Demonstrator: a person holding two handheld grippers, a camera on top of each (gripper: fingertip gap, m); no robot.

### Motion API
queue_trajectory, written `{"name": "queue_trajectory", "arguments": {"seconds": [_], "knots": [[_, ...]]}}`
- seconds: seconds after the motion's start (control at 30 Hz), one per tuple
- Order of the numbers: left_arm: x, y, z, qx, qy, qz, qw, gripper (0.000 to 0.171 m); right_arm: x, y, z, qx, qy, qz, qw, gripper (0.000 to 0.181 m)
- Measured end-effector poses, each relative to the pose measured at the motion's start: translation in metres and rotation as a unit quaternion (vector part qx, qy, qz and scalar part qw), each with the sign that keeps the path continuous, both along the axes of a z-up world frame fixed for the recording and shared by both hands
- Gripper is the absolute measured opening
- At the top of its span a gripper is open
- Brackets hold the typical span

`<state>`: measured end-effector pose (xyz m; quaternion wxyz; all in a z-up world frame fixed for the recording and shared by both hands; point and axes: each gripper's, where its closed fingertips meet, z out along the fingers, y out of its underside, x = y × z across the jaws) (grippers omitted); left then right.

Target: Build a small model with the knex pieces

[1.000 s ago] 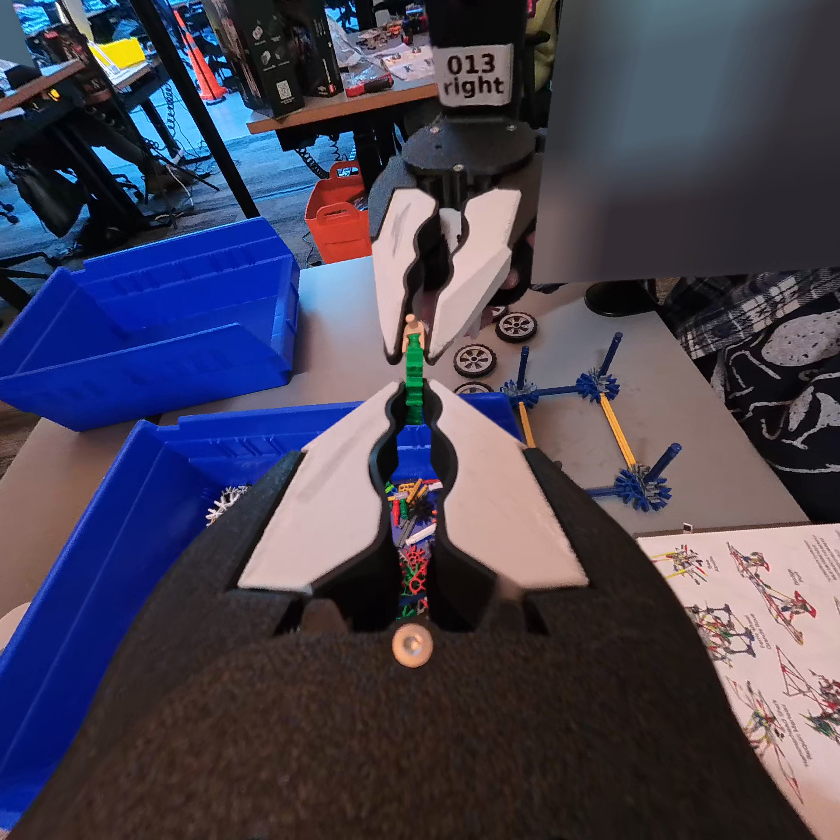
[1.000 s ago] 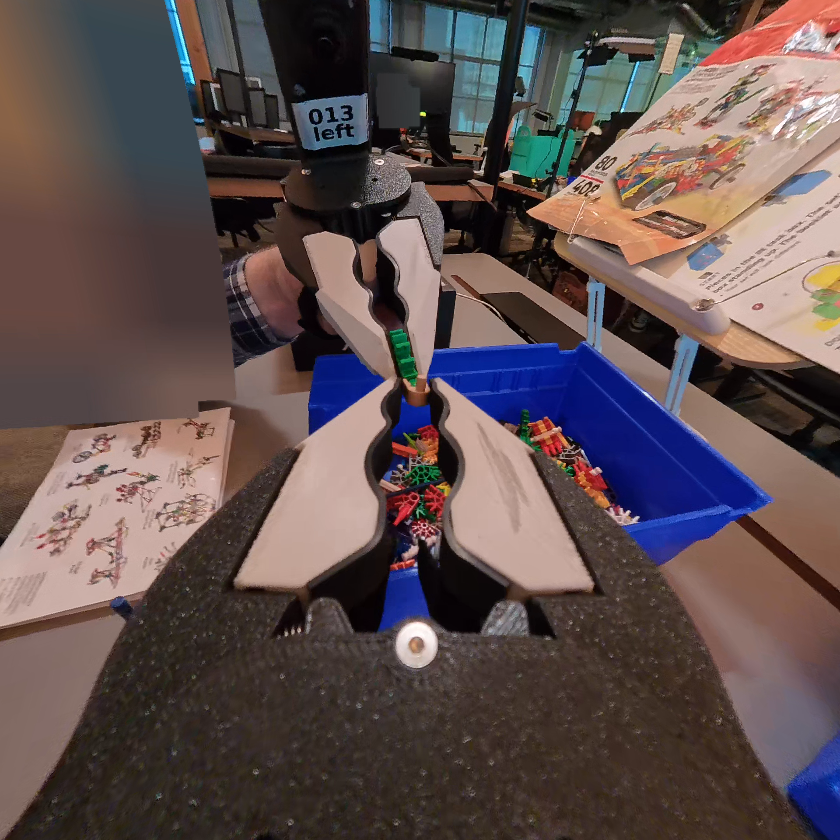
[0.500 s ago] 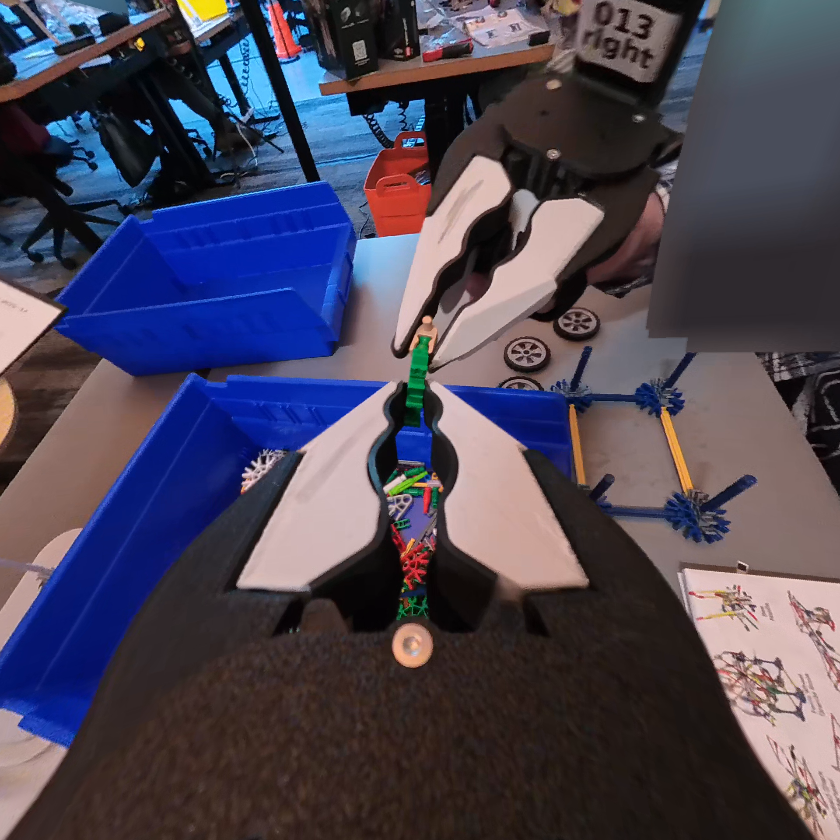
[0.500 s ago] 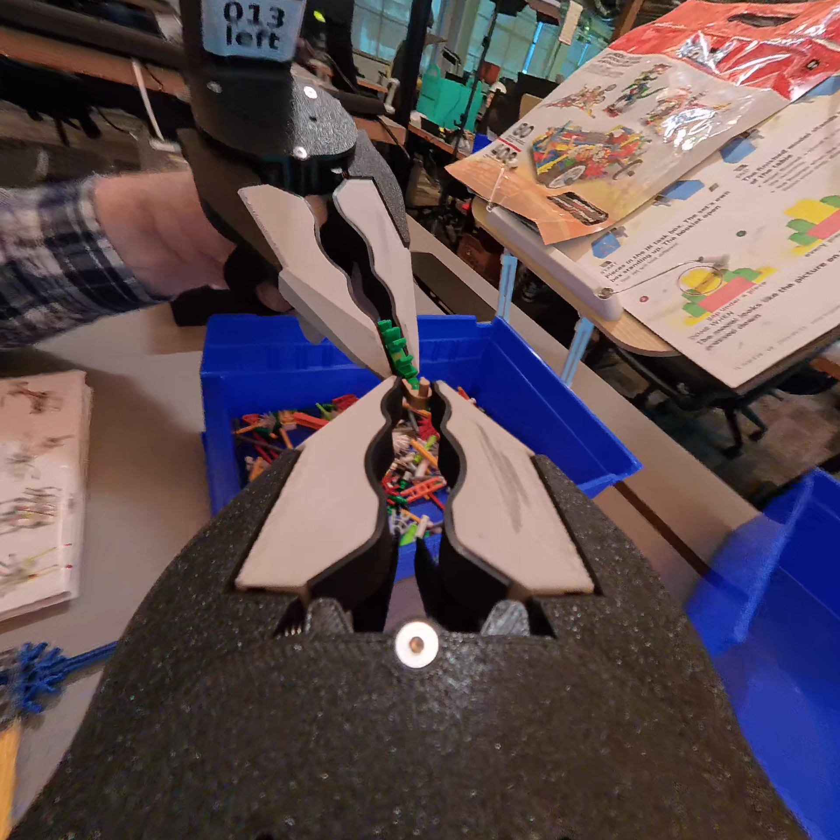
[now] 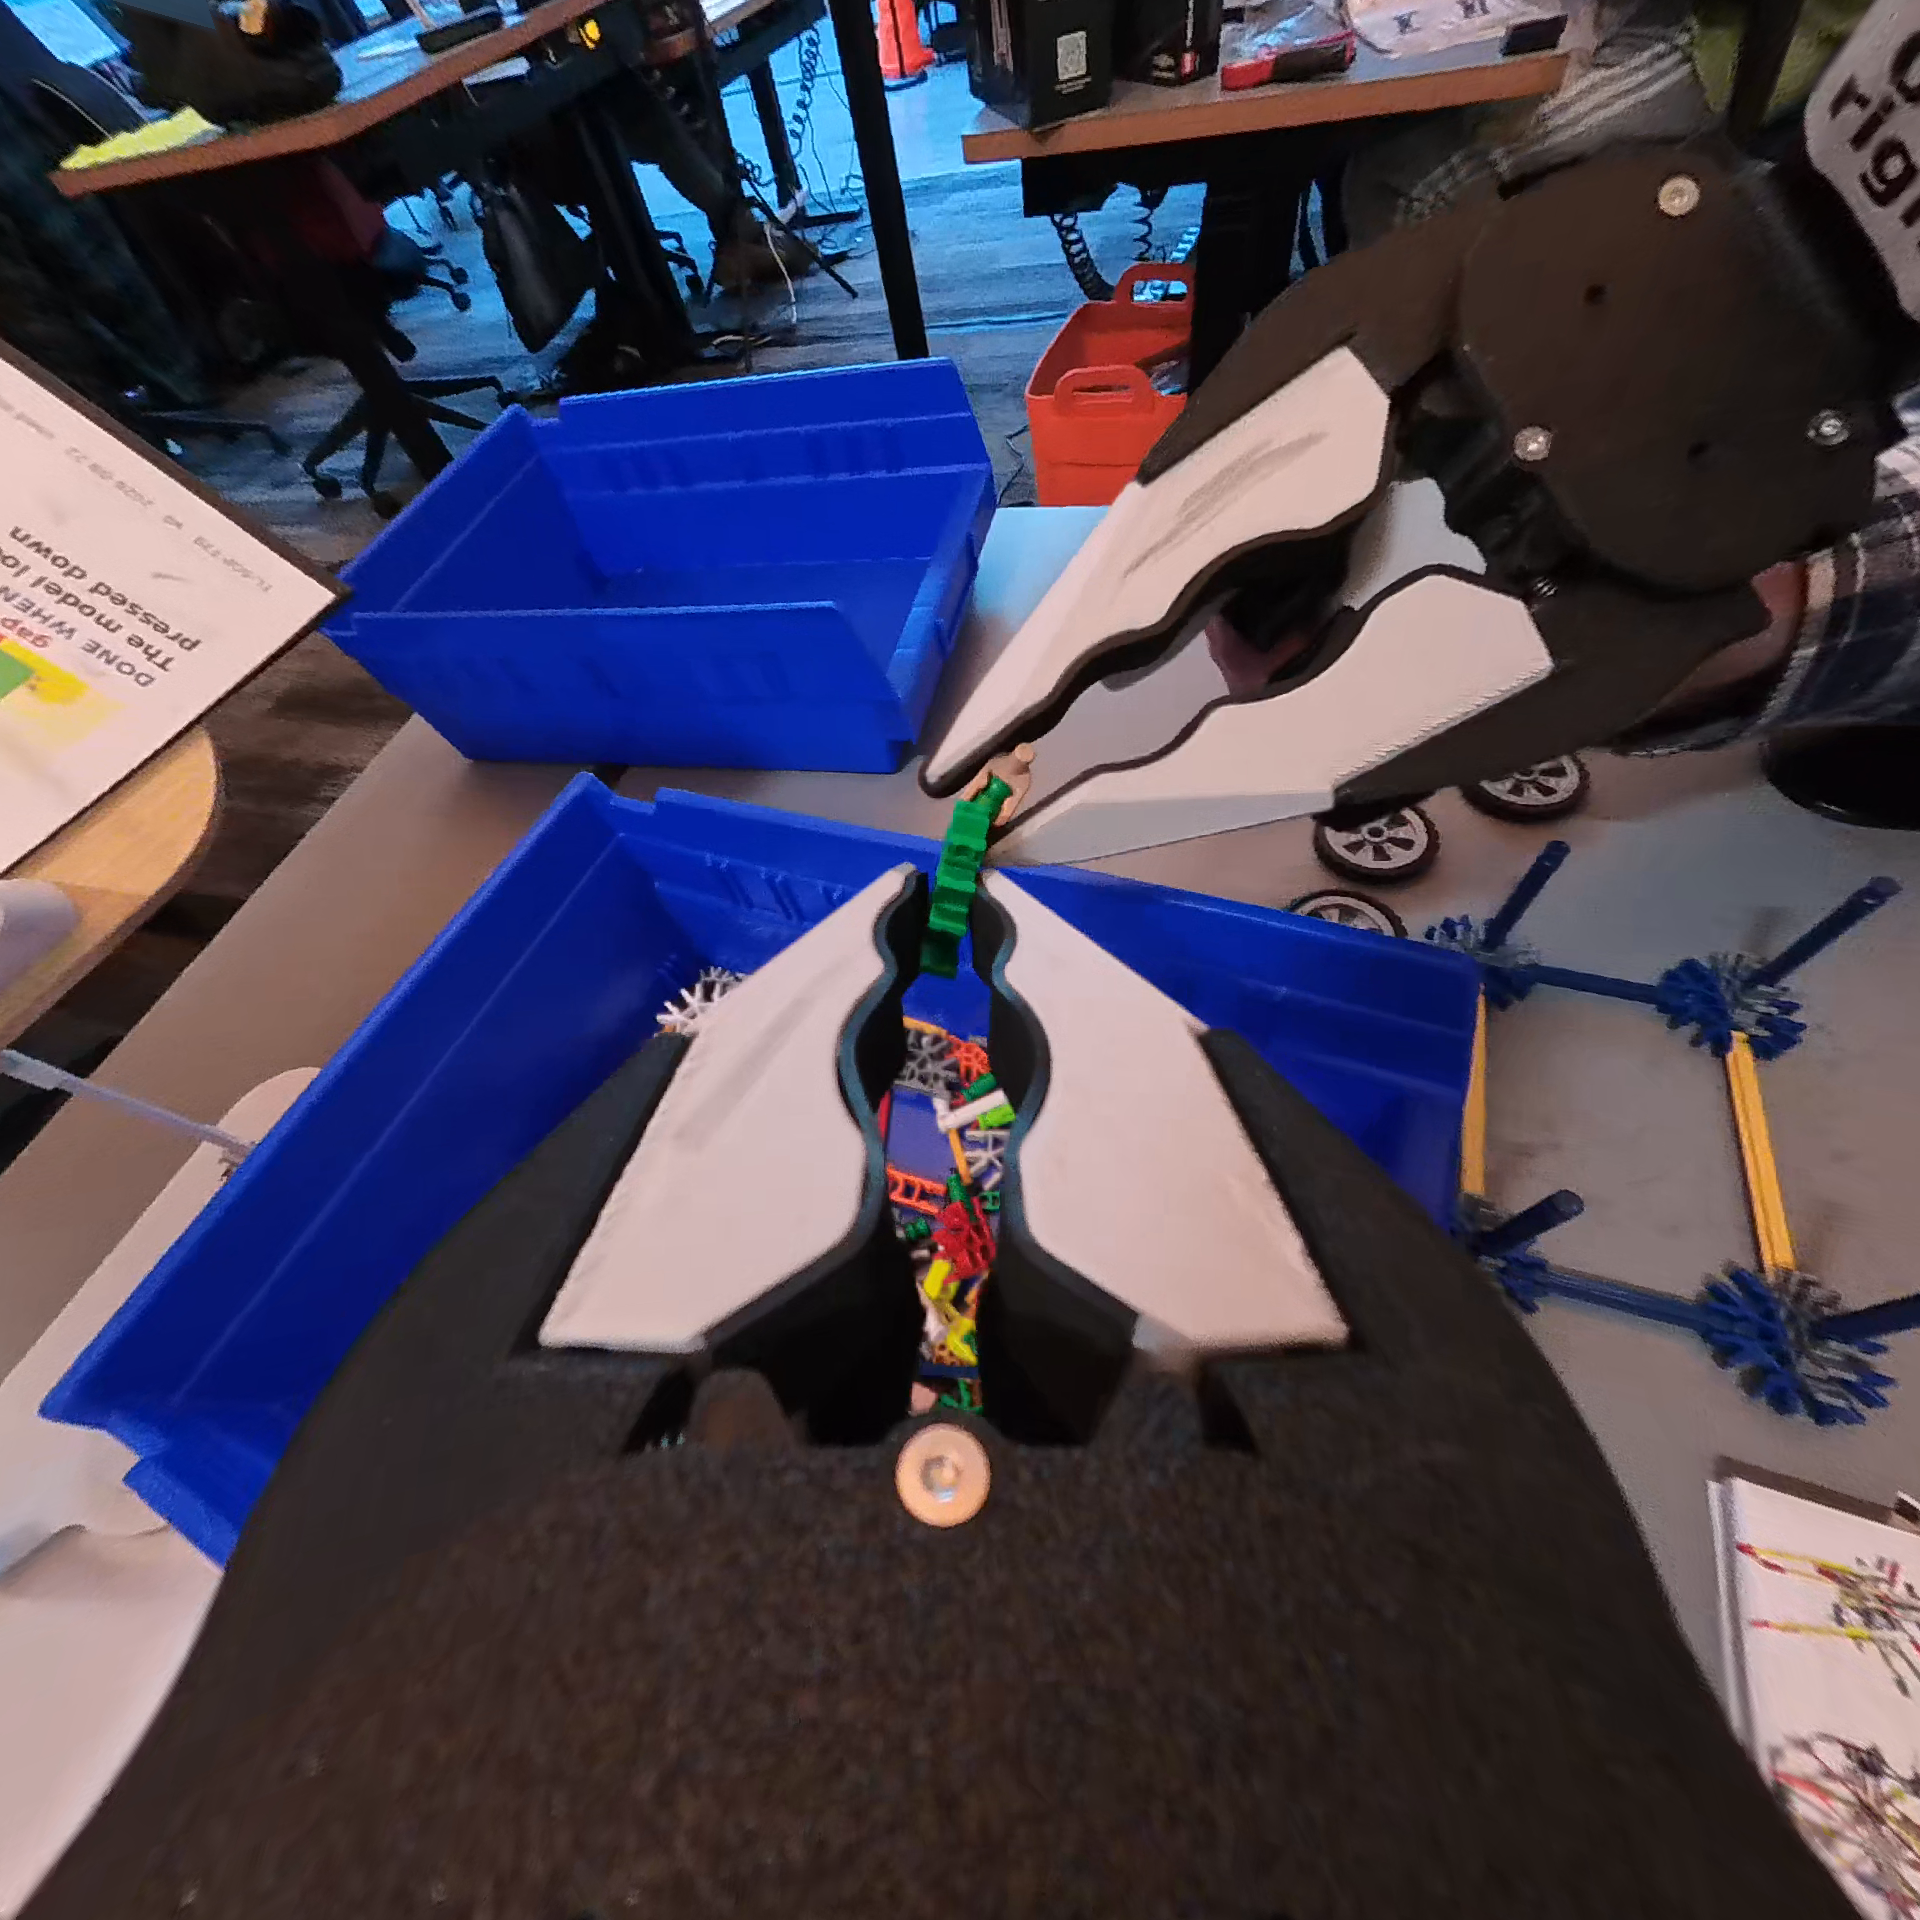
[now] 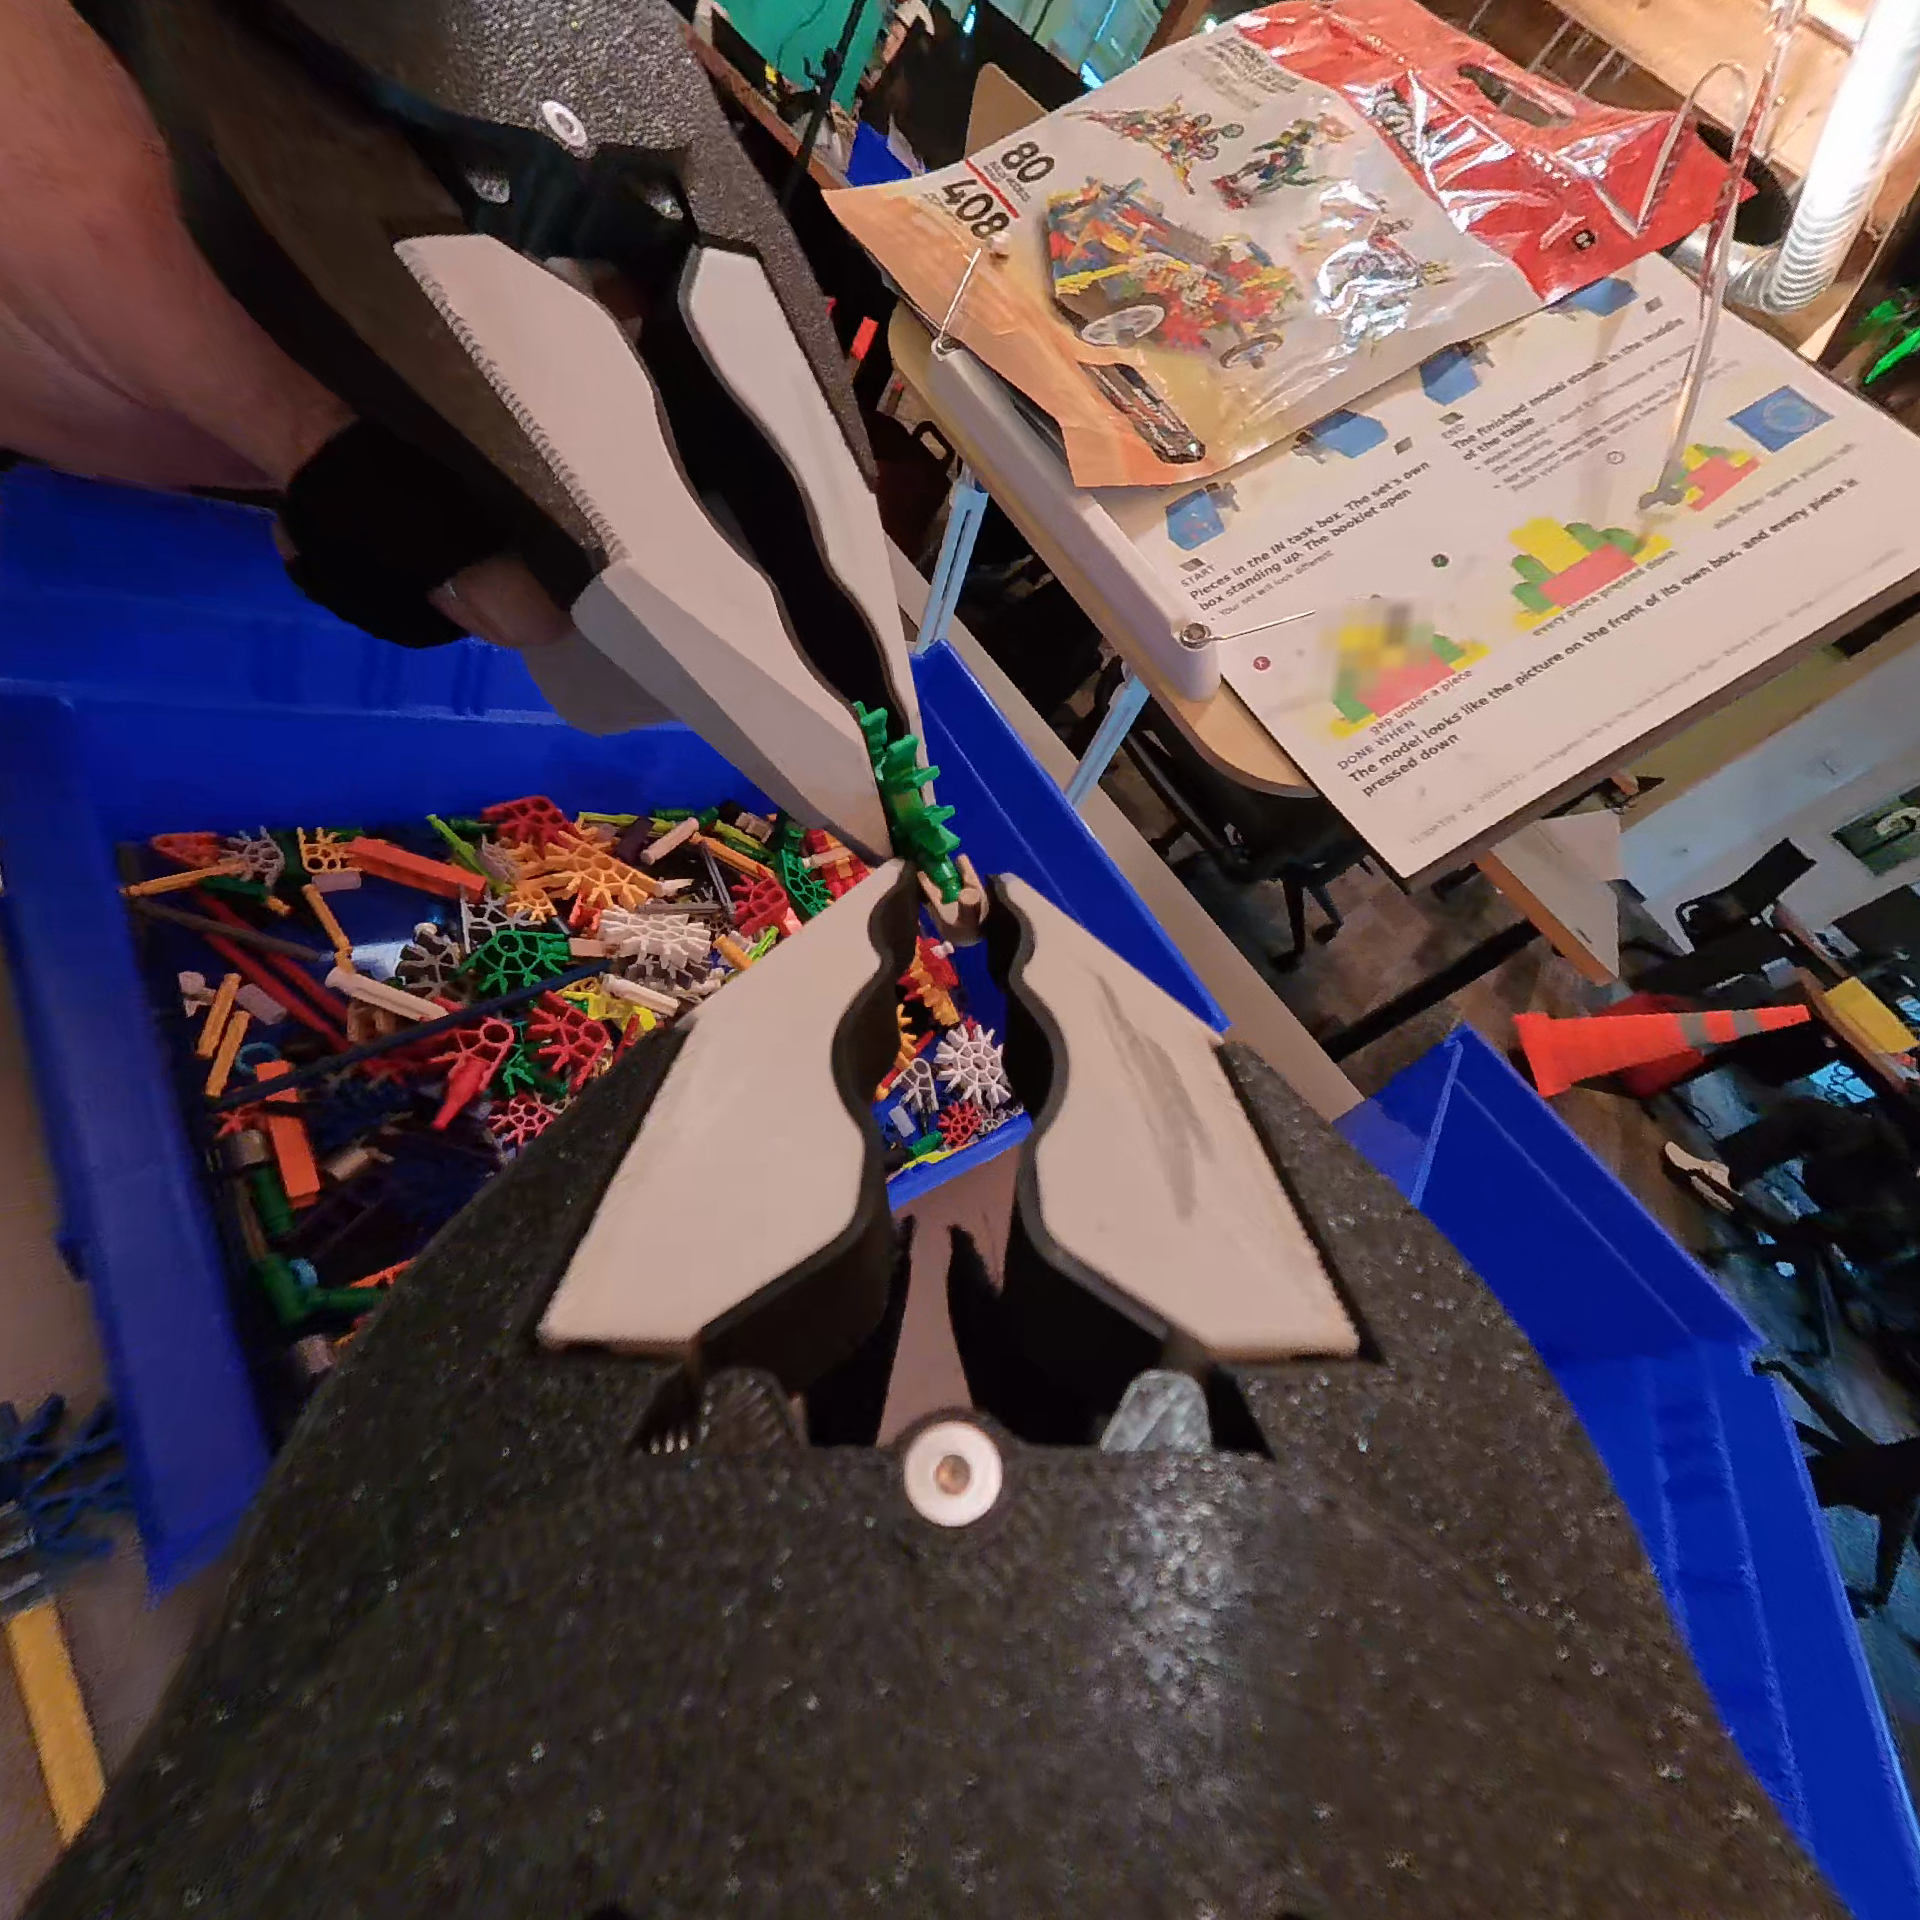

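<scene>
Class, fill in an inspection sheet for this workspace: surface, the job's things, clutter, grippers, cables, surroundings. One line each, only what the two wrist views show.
Surface: grey table, bare patches between items.
Job's things: green connector piece with a tan piece at its far end; blue bin full of mixed coloured building pieces.
Clutter: empty blue bin, blue-and-yellow rod frame, loose wheels, picture booklet.
Grippers: left hand-held gripper shut on the green connector piece; right hand-held gripper closed round the tan piece.
Cables: coiled black cable under the far desk.
Surroundings: instruction board on a stand, orange tote, desks, chairs.
</scene>
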<state>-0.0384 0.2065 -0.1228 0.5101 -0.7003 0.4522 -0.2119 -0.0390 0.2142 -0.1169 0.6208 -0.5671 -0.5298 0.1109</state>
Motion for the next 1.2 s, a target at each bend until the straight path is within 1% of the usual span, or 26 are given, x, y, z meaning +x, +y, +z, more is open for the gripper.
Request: {"name": "queue_trajectory", "arguments": {"seconds": [0.17, 0.33, 0.47, 0.67, 0.77, 0.83, 0.9, 0.97, 1.07, 1.1, 1.17, 1.2], "knots": [[0.002, 0.005, 0.002, 0.025, -0.003, 0.025, 0.999, 0.003, 0.002, 0.005, 0.003, -0.009, 0.020, -0.016, 1.000, 0.009], [-0.001, 0.011, 0.003, 0.043, 0.019, 0.063, 0.997, 0.002, 0.000, 0.010, 0.006, -0.006, 0.029, -0.038, 0.999, 0.008], [-0.005, 0.016, 0.005, 0.062, 0.037, 0.107, 0.992, 0.002, -0.003, 0.015, 0.007, -0.005, 0.036, -0.056, 0.998, 0.008], [-0.009, 0.021, 0.013, 0.078, 0.018, 0.157, 0.984, 0.002, -0.008, 0.021, 0.016, 0.020, 0.036, -0.083, 0.996, 0.007], [-0.012, 0.024, 0.017, 0.094, 0.014, 0.176, 0.980, 0.002, -0.010, 0.023, 0.019, 0.008, 0.051, -0.090, 0.995, 0.007], [-0.012, 0.023, 0.018, 0.092, 0.012, 0.160, 0.983, 0.003, -0.011, 0.024, 0.020, -0.004, 0.055, -0.081, 0.995, 0.006], [-0.014, 0.019, 0.021, 0.056, 0.003, 0.133, 0.990, 0.002, -0.014, 0.021, 0.022, -0.053, 0.085, -0.052, 0.994, 0.007], [-0.017, 0.016, 0.022, 0.030, 0.000, 0.111, 0.993, 0.003, -0.014, 0.017, 0.022, -0.117, 0.117, -0.019, 0.986, 0.007], [-0.029, 0.019, 0.025, -0.006, -0.040, 0.107, 0.993, 0.003, -0.008, 0.016, 0.025, -0.120, 0.121, -0.010, 0.985, 0.008], [-0.032, 0.020, 0.025, -0.009, -0.043, 0.103, 0.994, 0.003, -0.007, 0.015, 0.025, -0.129, 0.120, -0.006, 0.984, 0.008], [-0.022, 0.008, 0.021, -0.041, -0.048, 0.041, 0.997, 0.003, -0.013, 0.009, 0.013, -0.153, 0.079, 0.019, 0.985, 0.010], [-0.021, 0.007, 0.017, -0.057, -0.048, 0.033, 0.997, 0.003, -0.018, 0.005, 0.006, -0.169, 0.061, 0.033, 0.983, 0.009]]}}
